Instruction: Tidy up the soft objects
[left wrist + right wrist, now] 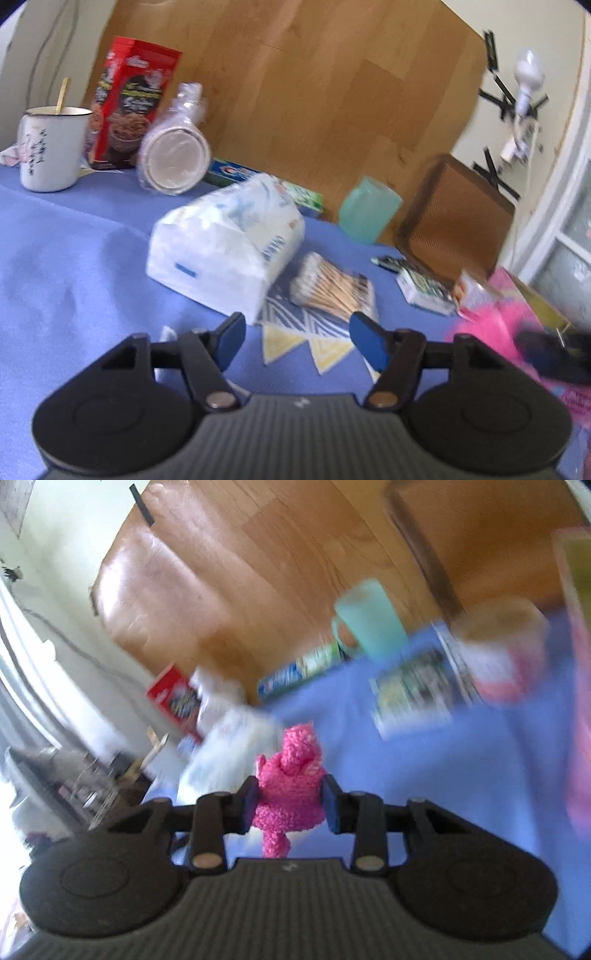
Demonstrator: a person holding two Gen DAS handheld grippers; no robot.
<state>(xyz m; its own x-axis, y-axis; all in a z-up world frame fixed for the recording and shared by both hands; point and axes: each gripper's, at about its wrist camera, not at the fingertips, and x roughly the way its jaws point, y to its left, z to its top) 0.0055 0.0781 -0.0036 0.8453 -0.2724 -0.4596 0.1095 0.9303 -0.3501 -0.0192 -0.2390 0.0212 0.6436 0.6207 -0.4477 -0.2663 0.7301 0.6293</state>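
The right gripper [290, 805] pinches a pink fuzzy toy [290, 775] between its 2 pads above the blue tablecloth [424, 775], while the left gripper [297, 341] stands open and empty near a white tissue pack [225, 240] and cotton swabs [332, 284].

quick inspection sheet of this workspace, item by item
surface: table under a blue cloth, with a patterned mat near the left gripper
job's things: pink fuzzy toy clamped in the right gripper; white tissue pack lying on the cloth
clutter: enamel mug, red cereal box, wrapped paper cups, toothpaste box, teal cup, cotton swabs, small printed packet
grippers: left gripper open, nothing between its fingers; right gripper shut on the toy
cables: a cord along the wall
surroundings: wooden floor, wooden chair beside the table
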